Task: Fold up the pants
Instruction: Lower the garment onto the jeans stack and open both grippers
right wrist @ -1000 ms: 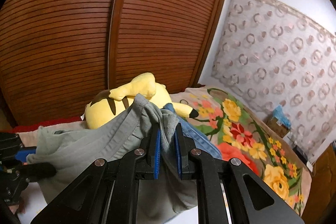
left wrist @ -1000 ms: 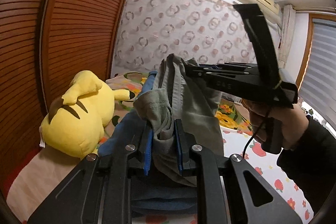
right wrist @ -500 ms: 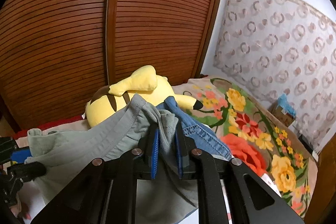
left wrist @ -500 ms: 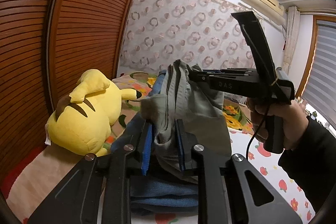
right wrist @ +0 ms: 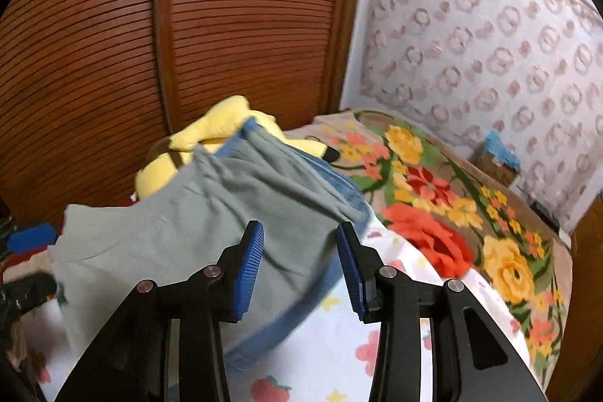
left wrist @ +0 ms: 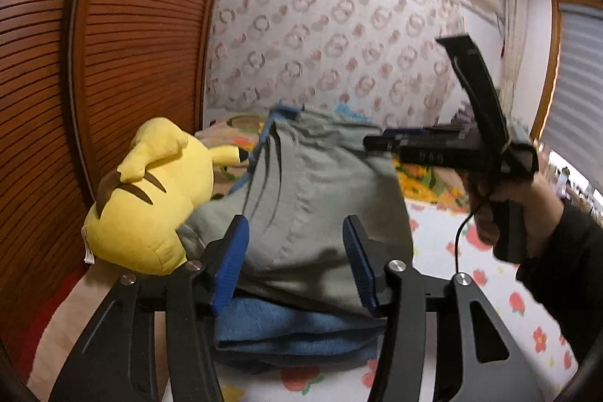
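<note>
Grey-green pants (left wrist: pixel 316 198) lie folded on top of blue jeans (left wrist: pixel 290 326) on the bed; they also show in the right wrist view (right wrist: pixel 211 221) with the jeans (right wrist: pixel 339 191) under them. My left gripper (left wrist: pixel 296 262) is open, its blue pads apart just above the pants. My right gripper (right wrist: pixel 297 262) is open too, pads apart over the pants' near edge. The right gripper's body (left wrist: pixel 452 149) shows in the left wrist view, held by a hand beside the pile.
A yellow plush toy (left wrist: pixel 150 194) lies left of the pile against the slatted wooden wardrobe (left wrist: pixel 94 63). A flowered blanket (right wrist: pixel 433 183) and a white strawberry-print sheet (right wrist: pixel 339 345) cover the bed. A patterned wall (left wrist: pixel 331 55) is behind.
Both grippers opened and let go of the grey-green pants, which dropped onto the blue jeans. Both grippers drew back a little from the cloth.
</note>
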{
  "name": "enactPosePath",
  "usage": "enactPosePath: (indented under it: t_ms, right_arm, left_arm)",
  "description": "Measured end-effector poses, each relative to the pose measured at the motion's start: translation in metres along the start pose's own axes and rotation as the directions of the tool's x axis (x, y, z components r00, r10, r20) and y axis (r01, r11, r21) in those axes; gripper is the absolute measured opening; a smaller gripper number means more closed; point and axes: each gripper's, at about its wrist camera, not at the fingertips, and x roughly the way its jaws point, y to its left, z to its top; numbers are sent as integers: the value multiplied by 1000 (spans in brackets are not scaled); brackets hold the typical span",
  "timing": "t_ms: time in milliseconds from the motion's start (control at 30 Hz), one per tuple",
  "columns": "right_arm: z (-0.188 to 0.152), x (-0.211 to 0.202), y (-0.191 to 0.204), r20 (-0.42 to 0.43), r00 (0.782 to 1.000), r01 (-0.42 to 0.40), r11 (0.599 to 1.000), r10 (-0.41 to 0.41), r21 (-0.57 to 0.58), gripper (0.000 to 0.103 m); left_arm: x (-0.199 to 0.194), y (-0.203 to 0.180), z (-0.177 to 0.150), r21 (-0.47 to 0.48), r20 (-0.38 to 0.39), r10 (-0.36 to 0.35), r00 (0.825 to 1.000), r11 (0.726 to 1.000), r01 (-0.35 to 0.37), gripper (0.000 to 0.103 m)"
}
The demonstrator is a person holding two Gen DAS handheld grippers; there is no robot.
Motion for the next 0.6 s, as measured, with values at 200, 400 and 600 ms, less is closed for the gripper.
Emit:
enactPosePath:
  t_ms: [200, 400, 600]
  right_arm:
    - [2, 7, -16, -19, 1000, 9, 994, -7, 107, 42]
    - [-6, -13, -8, 1, 1000, 13, 992, -14, 123, 42]
    - [-27, -48, 6, 37, 999, -3, 989, -2, 148, 42]
  left_arm:
    - [17, -1, -12, 39, -97, 9, 995, 999, -5, 79]
    - [14, -9, -14, 66, -133, 14, 991, 998, -5, 87]
    - [-1, -19, -18, 86, -145, -4, 989, 996, 17, 88]
